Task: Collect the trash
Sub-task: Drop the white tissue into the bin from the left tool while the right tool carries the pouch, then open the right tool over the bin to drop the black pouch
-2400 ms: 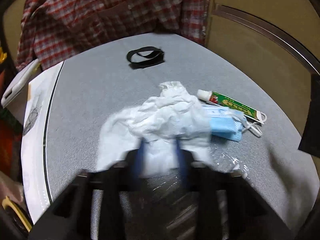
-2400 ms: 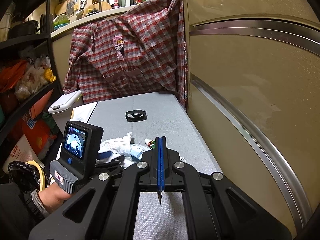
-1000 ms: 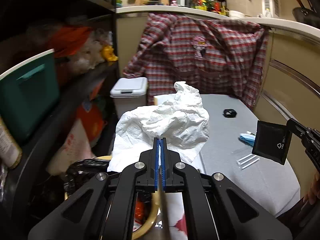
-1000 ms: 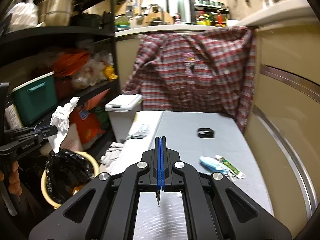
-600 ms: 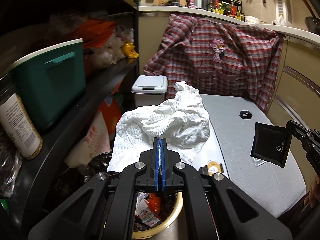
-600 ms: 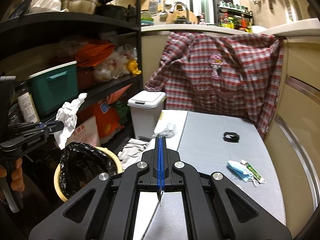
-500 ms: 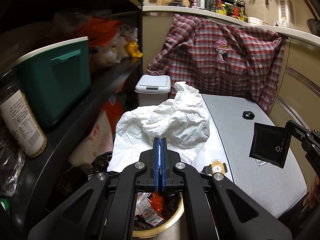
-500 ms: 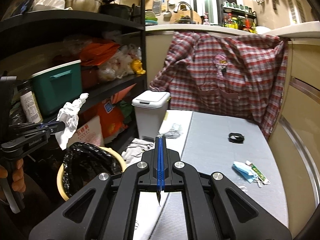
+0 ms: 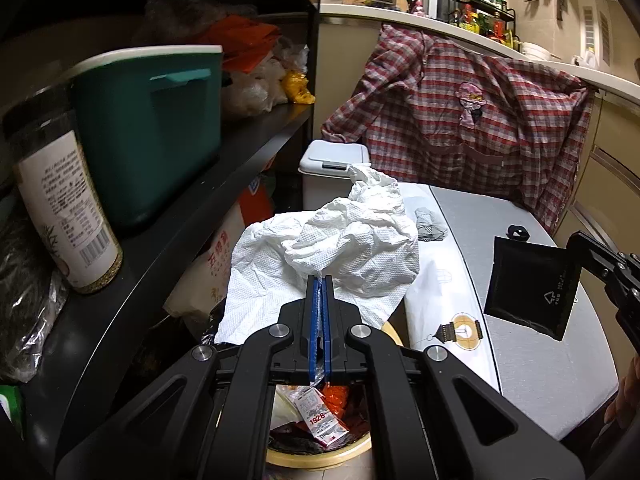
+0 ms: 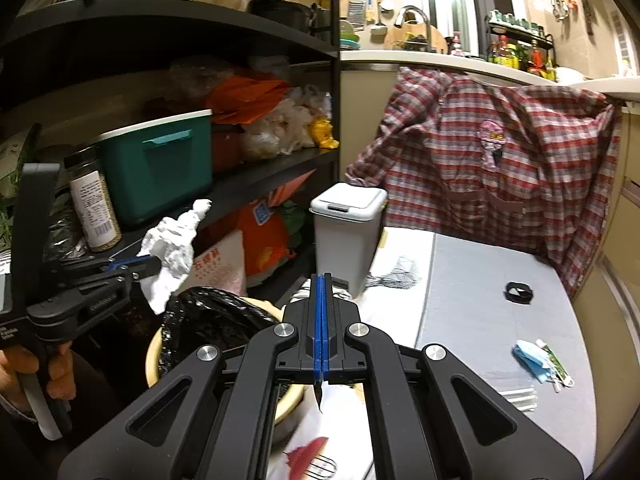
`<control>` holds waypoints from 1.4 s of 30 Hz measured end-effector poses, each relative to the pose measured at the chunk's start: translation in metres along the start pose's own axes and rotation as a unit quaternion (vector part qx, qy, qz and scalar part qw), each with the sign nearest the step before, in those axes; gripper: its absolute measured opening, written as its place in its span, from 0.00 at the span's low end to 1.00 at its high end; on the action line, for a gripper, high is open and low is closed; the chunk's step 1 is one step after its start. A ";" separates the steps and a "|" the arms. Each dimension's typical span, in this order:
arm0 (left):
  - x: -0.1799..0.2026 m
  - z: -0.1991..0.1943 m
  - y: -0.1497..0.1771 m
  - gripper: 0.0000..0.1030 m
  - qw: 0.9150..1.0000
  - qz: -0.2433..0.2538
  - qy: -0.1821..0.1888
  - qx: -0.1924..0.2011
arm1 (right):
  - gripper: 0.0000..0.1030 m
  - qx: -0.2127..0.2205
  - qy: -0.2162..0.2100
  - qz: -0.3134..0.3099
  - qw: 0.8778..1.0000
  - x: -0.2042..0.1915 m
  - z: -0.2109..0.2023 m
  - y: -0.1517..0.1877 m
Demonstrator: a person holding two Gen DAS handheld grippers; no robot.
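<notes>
The left gripper (image 9: 319,280) is pinching a crumpled white paper towel (image 9: 332,248) at frame centre, its blue fingers (image 9: 314,320) pressed together on the paper. Directly below, at the bottom of the frame, the bag-lined trash bin (image 9: 320,458) is sitting with wrappers inside. The right gripper (image 10: 322,280) is clamping a thin dark scrap, possibly a black pouch (image 9: 532,284). A blue face mask (image 10: 530,356) is lying at lower right on the grey table (image 10: 480,280).
</notes>
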State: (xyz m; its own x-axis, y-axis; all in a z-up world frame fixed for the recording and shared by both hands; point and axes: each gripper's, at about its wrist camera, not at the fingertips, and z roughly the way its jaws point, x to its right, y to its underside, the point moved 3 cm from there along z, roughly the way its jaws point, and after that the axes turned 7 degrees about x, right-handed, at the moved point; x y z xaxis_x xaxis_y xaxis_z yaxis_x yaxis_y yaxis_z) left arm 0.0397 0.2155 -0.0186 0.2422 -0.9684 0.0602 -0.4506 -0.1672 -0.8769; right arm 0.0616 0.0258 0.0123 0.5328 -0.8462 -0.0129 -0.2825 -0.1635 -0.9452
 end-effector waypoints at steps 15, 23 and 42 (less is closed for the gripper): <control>-0.022 0.028 0.022 0.02 0.999 -0.011 -0.016 -0.035 | 0.00 -0.025 -0.042 -0.006 0.999 -0.039 0.041 0.011; -0.043 0.032 0.023 0.72 0.998 -0.032 -0.056 -0.026 | 0.00 -0.037 -0.049 -0.007 0.998 -0.047 0.058 0.016; -0.062 0.021 0.007 0.86 0.992 -0.027 -0.121 0.030 | 0.00 -0.061 -0.067 -0.011 0.996 -0.077 0.095 0.029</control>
State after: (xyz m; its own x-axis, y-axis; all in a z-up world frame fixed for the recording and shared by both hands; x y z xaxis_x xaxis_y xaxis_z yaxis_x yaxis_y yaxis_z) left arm 0.0392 0.2780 -0.0385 0.4680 -0.8837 -0.0018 -0.3811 -0.1999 -0.9027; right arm 0.0885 0.1349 -0.0449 0.6397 -0.7674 -0.0442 -0.3602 -0.2485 -0.8992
